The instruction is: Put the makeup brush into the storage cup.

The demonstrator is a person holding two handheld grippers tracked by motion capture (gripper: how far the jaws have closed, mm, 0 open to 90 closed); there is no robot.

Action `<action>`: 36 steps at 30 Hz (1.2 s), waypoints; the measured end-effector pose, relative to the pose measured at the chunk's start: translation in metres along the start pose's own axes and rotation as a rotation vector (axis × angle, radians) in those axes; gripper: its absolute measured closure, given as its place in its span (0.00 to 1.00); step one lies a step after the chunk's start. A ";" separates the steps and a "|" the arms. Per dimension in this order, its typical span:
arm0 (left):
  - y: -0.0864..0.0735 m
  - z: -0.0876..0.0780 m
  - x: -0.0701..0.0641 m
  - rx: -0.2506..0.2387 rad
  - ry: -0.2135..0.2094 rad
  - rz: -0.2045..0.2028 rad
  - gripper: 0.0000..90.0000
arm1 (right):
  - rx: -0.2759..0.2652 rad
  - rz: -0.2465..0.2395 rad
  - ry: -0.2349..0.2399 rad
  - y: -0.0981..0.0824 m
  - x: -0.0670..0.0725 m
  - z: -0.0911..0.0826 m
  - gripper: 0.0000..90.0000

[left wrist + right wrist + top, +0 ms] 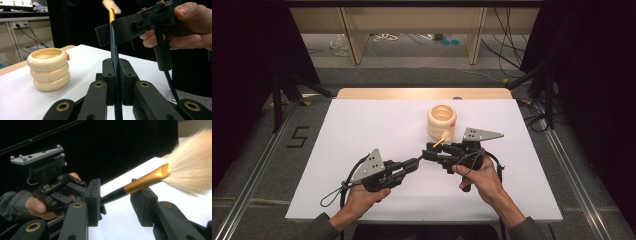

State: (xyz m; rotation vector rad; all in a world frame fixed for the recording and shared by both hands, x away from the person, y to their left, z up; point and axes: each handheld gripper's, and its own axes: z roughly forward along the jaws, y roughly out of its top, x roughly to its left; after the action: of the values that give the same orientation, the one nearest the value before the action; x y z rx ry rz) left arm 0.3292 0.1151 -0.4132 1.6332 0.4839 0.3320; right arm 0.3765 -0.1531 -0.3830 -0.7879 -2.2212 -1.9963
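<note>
A makeup brush (pixel 440 141) with a dark handle, gold ferrule and pale bristles is held above the white table. My left gripper (pixel 419 160) is shut on its handle (pixel 115 62), which stands upright between the jaws in the left gripper view. My right gripper (pixel 432 150) reaches in from the right, higher up the brush near the ferrule (pixel 147 180). Its jaws (pixel 117 197) stand on either side of the handle, with a gap still showing on one side. A cream holder (pixel 442 121) shaped like three stacked rings stands just behind the brush.
The white table top (pixel 362 130) has bare room to the left and front. The cream holder (pixel 48 68) carries a small orange bit on its side. Beyond the table's far edge are wooden legs and cables on the floor.
</note>
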 end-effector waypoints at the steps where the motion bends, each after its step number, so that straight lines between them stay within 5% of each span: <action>1: 0.000 0.000 0.000 -0.003 0.002 -0.003 0.94 | -0.003 0.002 0.001 0.000 0.000 0.000 0.68; 36: -0.004 0.003 0.002 0.034 0.007 0.013 0.89 | -0.012 0.014 0.079 0.001 0.003 0.001 0.91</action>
State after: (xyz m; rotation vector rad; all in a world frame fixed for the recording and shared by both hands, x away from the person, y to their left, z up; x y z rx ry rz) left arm 0.3317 0.1133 -0.4175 1.6693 0.4864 0.3414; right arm 0.3749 -0.1514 -0.3812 -0.7107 -2.1578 -1.9993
